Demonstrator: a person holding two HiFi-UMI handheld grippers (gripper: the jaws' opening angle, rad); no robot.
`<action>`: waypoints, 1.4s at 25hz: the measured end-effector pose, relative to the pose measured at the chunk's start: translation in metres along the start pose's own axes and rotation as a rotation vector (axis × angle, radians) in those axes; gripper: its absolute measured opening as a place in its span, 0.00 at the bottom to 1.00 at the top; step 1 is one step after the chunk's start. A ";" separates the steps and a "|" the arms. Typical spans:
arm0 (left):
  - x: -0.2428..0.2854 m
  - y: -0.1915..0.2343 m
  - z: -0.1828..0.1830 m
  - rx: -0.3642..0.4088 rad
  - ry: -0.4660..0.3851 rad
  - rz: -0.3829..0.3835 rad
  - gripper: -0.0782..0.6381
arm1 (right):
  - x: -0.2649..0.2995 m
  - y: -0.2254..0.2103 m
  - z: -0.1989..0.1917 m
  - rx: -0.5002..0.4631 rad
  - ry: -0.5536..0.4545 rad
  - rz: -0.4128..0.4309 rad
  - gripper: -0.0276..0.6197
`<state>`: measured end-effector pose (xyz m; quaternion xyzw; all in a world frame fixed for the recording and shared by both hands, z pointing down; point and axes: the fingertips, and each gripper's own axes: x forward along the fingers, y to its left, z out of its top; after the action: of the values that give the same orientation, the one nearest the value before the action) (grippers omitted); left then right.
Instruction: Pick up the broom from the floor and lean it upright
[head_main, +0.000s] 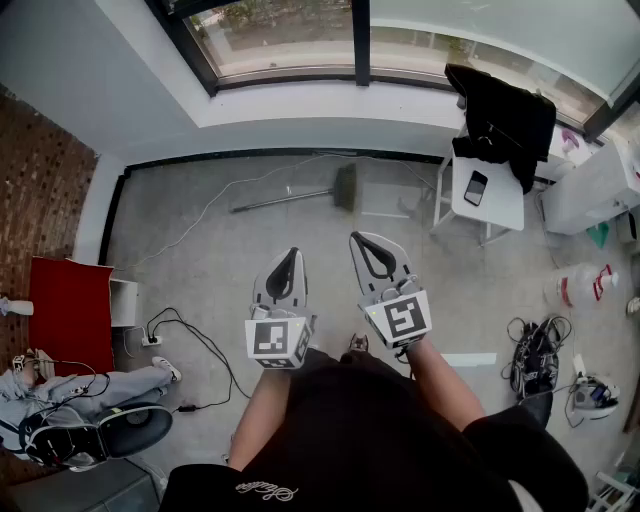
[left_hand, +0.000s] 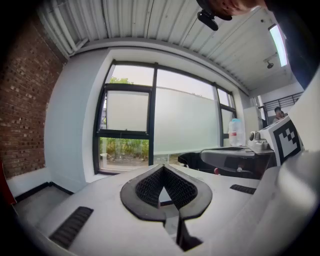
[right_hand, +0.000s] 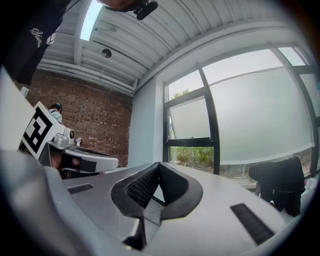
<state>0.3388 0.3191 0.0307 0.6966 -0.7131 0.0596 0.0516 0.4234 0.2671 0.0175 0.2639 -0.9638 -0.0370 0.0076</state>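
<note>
The broom (head_main: 298, 196) lies flat on the grey floor near the window wall, its metal handle pointing left and its dark brush head (head_main: 346, 186) at the right. Both grippers are held side by side in front of the person, well short of the broom and high above the floor. The left gripper (head_main: 291, 253) is shut with nothing in it, its jaws meeting at the tip (left_hand: 163, 169). The right gripper (head_main: 361, 239) is also shut and empty, and its closed tip (right_hand: 159, 165) faces the window. Neither gripper view shows the broom.
A white chair (head_main: 487, 195) with a black jacket (head_main: 505, 120) and a phone stands right of the broom head. A white cable (head_main: 213, 201) trails by the handle. A red cabinet (head_main: 66, 305) and black cables (head_main: 195, 340) are at left, a water jug (head_main: 582, 285) at right.
</note>
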 end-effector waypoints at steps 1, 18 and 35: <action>0.003 0.001 0.000 -0.001 0.002 0.000 0.11 | 0.003 -0.001 -0.001 0.002 0.001 0.003 0.05; 0.034 0.111 -0.038 -0.090 0.076 0.070 0.11 | 0.114 0.033 -0.037 0.003 0.114 0.076 0.05; 0.077 0.277 -0.051 -0.120 0.125 -0.010 0.11 | 0.272 0.087 -0.045 -0.052 0.255 0.048 0.05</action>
<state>0.0596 0.2574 0.0892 0.6909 -0.7072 0.0597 0.1381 0.1473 0.2001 0.0675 0.2430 -0.9598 -0.0278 0.1380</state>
